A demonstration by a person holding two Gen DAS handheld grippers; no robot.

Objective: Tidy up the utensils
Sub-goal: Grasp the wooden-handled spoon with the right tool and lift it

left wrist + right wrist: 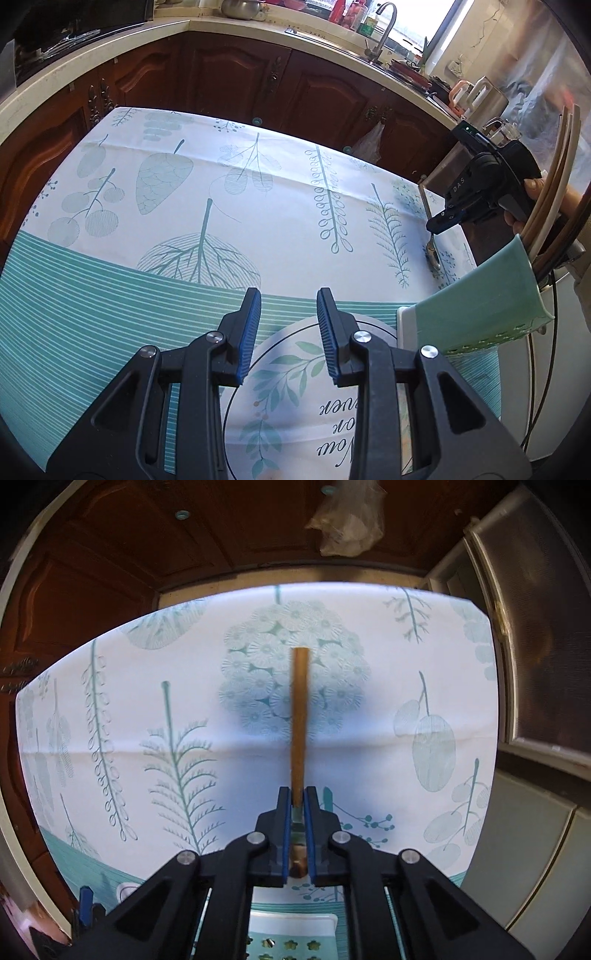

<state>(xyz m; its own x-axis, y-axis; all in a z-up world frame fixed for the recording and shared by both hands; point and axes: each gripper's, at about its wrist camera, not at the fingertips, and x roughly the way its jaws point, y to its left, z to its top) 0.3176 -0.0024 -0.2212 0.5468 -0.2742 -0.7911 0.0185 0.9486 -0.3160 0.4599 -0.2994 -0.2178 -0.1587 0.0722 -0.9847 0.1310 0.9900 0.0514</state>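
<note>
A spoon with a wooden handle [298, 709] lies over the leaf-print tablecloth [147, 709]. My right gripper [297, 794] points down and is shut on the spoon's neck, with the handle running away from me. In the left wrist view the right gripper [441, 223] is at the table's right edge, and the spoon's metal bowl [433, 254] touches the cloth. A green utensil holder [480, 306] with chopsticks [554, 192] stands just right of it. My left gripper [289, 295] hovers open over the cloth with nothing between its pads.
Dark wooden cabinets [229, 74] under a pale counter [110, 40] ring the far side of the table. A sink tap [384, 29] and a kettle [487, 99] are at the back right. A plastic bag [347, 520] hangs on a cabinet door. A pale appliance [535, 830] stands to the right.
</note>
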